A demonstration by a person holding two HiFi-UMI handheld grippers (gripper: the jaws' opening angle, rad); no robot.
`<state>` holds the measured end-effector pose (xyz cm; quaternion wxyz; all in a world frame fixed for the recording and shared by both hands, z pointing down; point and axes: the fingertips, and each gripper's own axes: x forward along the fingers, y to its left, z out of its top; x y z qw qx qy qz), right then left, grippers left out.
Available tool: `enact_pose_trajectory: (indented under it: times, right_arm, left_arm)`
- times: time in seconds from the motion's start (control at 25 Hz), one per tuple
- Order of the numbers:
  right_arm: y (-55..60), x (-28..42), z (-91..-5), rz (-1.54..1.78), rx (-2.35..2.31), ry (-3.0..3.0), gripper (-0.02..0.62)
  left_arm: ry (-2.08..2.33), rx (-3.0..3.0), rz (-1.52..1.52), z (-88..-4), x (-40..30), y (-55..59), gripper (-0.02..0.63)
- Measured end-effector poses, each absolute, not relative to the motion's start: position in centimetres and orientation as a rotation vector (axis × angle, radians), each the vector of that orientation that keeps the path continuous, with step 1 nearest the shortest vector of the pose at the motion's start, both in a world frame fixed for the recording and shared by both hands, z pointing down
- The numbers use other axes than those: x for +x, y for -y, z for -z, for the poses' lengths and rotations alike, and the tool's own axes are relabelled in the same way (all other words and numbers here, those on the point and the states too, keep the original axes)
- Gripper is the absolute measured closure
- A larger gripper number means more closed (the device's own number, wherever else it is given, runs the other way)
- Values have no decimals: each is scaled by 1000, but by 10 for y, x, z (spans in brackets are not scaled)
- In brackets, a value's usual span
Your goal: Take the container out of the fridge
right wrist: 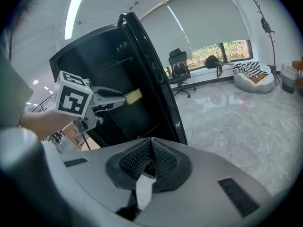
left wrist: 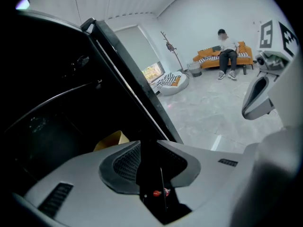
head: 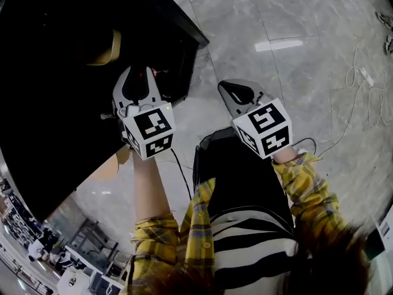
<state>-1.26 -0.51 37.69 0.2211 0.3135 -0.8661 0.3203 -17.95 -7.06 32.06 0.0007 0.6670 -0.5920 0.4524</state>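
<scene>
A black fridge (head: 55, 103) stands open at the left, its door (head: 184, 23) swung out over the floor. A yellow container (head: 107, 49) sits on a shelf inside. My left gripper (head: 136, 82) is at the fridge opening, just short of the container, which shows past its left pad as the yellow container (left wrist: 111, 141). Its jaws stand a narrow gap apart with nothing between them (left wrist: 147, 145). My right gripper (head: 236, 94) hangs over the floor to the right of the door, pads pressed together and empty (right wrist: 151, 143). From there the container (right wrist: 132, 96) lies just beyond the left gripper (right wrist: 111, 98).
Grey marble floor (head: 295, 103) spreads to the right, with white cables (head: 362, 85) lying on it. In the room are a person on an orange sofa (left wrist: 227, 56), a striped beanbag (right wrist: 253, 74), a coat stand (left wrist: 173, 51) and an office chair (right wrist: 179, 67).
</scene>
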Motion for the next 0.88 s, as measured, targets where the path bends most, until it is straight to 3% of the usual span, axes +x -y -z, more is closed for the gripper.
enact_pose_trajectory:
  times: [0.88]
  right_arm:
    - [-15,-43,-443,-979,653,2368,568]
  left_arm:
    - [2074,1885,-1483,-319,-245,134,499]
